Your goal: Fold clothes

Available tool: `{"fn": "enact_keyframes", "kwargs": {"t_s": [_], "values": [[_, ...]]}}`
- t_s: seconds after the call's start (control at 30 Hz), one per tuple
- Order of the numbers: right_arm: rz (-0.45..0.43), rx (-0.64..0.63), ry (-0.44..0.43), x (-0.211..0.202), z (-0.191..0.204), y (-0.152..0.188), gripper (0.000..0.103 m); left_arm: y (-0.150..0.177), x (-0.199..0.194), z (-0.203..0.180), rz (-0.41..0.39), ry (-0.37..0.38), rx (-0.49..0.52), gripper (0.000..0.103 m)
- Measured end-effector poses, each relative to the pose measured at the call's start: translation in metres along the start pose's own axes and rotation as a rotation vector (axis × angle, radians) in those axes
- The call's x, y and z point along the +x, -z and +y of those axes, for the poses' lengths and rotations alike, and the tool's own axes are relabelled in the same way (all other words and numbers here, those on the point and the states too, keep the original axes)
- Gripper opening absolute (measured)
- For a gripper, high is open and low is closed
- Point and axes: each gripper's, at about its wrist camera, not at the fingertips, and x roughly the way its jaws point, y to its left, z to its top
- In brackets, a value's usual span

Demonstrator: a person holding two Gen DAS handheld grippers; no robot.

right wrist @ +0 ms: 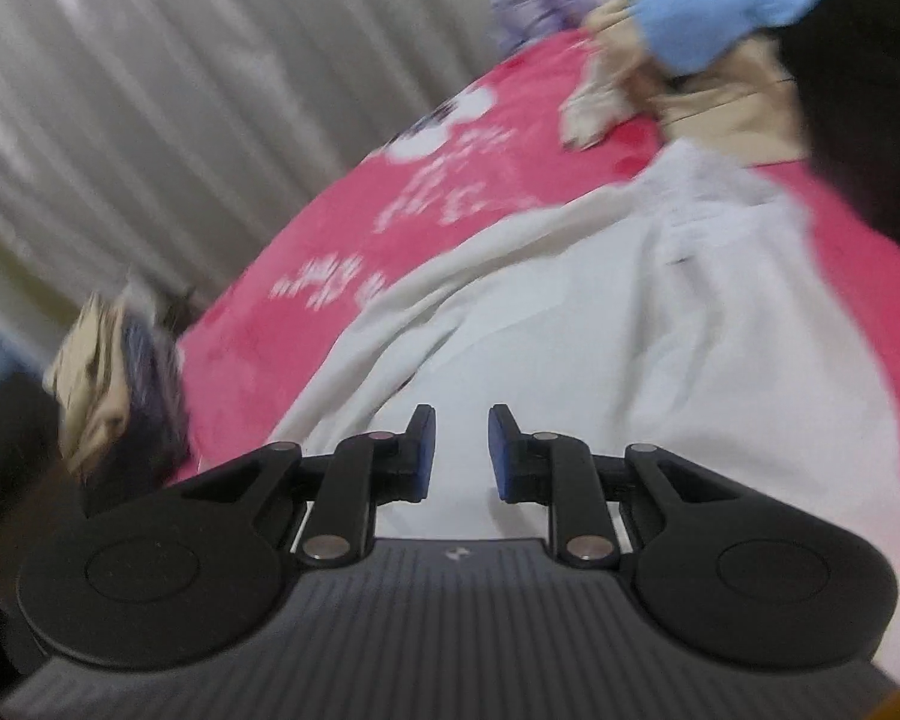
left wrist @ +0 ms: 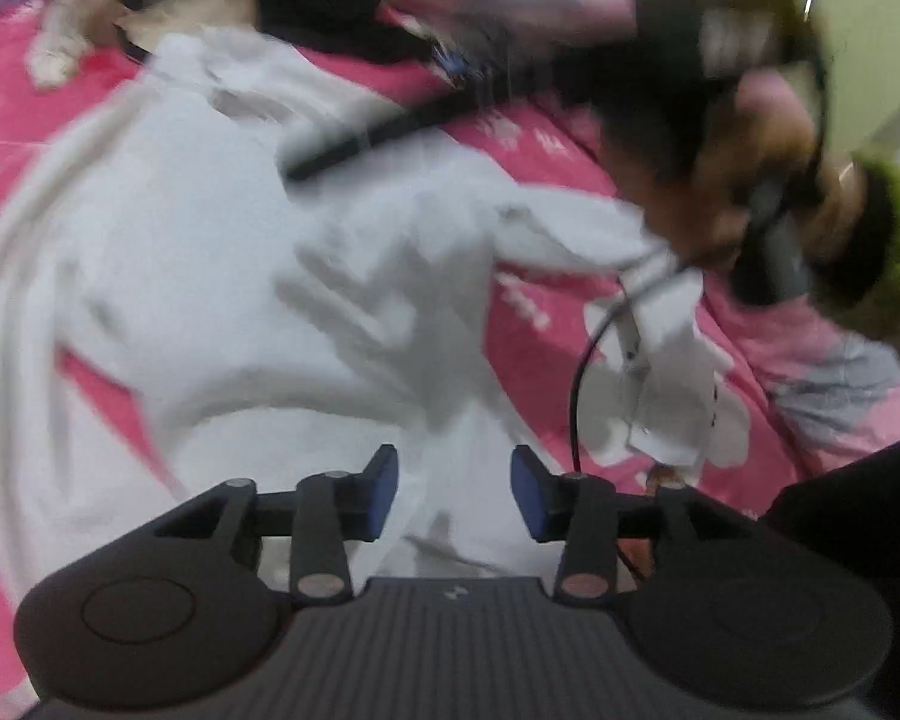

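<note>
left gripper (left wrist: 455, 492) spread, holding nothing | right gripper (right wrist: 461, 450) apart a little, empty too | white garment (left wrist: 210, 252) lies spread on pink bedspread (left wrist: 540, 312), probably ready for folding

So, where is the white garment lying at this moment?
The white garment lies spread on the pink bedcover in both wrist views, under both grippers, below the clothes pile at the far end.

A bed with a pink printed cover (right wrist: 342, 240) carries a white garment (left wrist: 222, 276) spread across it; beyond the garment lie beige (right wrist: 726, 114), blue (right wrist: 720, 24) and black clothes (right wrist: 864, 120).
</note>
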Motion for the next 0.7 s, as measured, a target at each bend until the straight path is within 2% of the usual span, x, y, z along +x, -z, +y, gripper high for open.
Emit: {"fn": "enact_keyframes", "kwargs": {"t_s": [0.1, 0.17, 0.27, 0.33, 0.37, 0.43, 0.53, 0.57, 0.6, 0.63, 0.7], "values": [[0.064, -0.078, -0.054, 0.025, 0.010, 0.012, 0.019, 0.007, -0.042, 0.039, -0.112, -0.091, -0.113, 0.055], [0.134, -0.159, -0.087, 0.037, 0.017, 0.024, 0.019, 0.014, -0.065, 0.069, -0.151, -0.172, -0.229, 0.058], [0.287, -0.355, -0.117, 0.055, 0.028, 0.050, 0.019, 0.026, -0.068, 0.119, -0.109, -0.356, -0.364, 0.058], [0.408, -0.440, -0.128, 0.061, 0.027, 0.070, 0.019, 0.031, -0.051, 0.143, -0.035, -0.427, -0.378, 0.059], [0.463, -0.480, -0.132, 0.063, 0.026, 0.079, 0.019, 0.033, -0.040, 0.152, 0.008, -0.443, -0.385, 0.059], [0.491, -0.512, -0.113, 0.061, 0.023, 0.091, 0.019, 0.034, -0.014, 0.168, 0.077, -0.430, -0.443, 0.059], [0.477, -0.431, -0.110, 0.056, 0.012, 0.092, 0.019, 0.035, 0.008, 0.174, 0.087, -0.355, -0.492, 0.059], [0.474, -0.389, -0.108, 0.056, 0.007, 0.089, 0.019, 0.035, 0.015, 0.173, 0.101, -0.370, -0.484, 0.056], [0.473, -0.366, -0.106, 0.056, 0.005, 0.088, 0.019, 0.035, 0.022, 0.172, 0.127, -0.404, -0.470, 0.045], [0.474, -0.358, -0.104, 0.056, 0.004, 0.088, 0.019, 0.036, 0.026, 0.171, 0.145, -0.441, -0.454, 0.040], [0.475, -0.342, -0.099, 0.056, 0.004, 0.087, 0.019, 0.029, 0.020, 0.170, 0.151, -0.484, -0.437, 0.002]]}}
